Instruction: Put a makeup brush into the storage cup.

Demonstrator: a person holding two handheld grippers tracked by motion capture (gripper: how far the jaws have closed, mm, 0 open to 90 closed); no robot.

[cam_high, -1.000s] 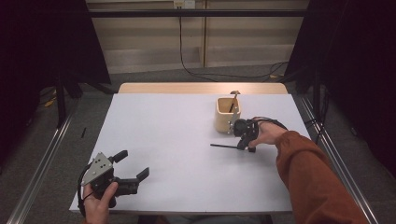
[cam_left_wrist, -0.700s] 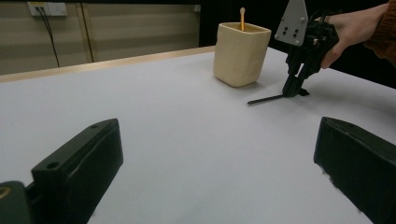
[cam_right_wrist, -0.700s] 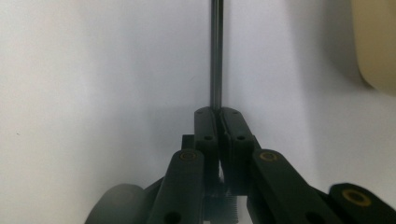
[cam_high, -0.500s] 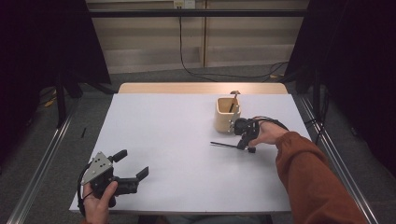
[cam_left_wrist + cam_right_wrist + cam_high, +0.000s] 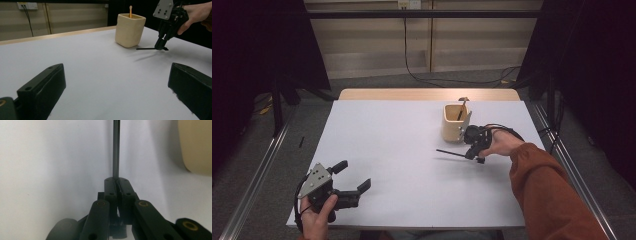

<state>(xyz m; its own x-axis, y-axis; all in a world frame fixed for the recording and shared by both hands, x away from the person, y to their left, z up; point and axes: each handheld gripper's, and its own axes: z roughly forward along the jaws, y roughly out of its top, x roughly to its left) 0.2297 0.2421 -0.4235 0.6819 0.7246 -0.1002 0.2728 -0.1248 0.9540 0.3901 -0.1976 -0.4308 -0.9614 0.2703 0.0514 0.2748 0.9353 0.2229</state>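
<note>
My right gripper [image 5: 474, 156] is shut on one end of a thin black rod [image 5: 451, 152], which sticks out level to the left, just above the white table [image 5: 402, 150]. In the right gripper view the jaws meet around the rod [image 5: 115, 150] at the gripper's [image 5: 117, 181] tip. A beige square cup [image 5: 456, 124] stands just behind it, holding a wooden stick [image 5: 462, 102]. My left gripper [image 5: 354, 174] rests open at the table's near left, with nothing between its fingers. From the left gripper view I see the cup [image 5: 130, 30], the rod [image 5: 146, 48] and its shadow beneath.
The white table ends in a wooden strip [image 5: 427, 94] at the far edge. Metal rails [image 5: 257, 170] run along both sides on the floor. A cable [image 5: 422, 75] lies on the floor behind. An orange sleeve [image 5: 552, 195] crosses the near right corner.
</note>
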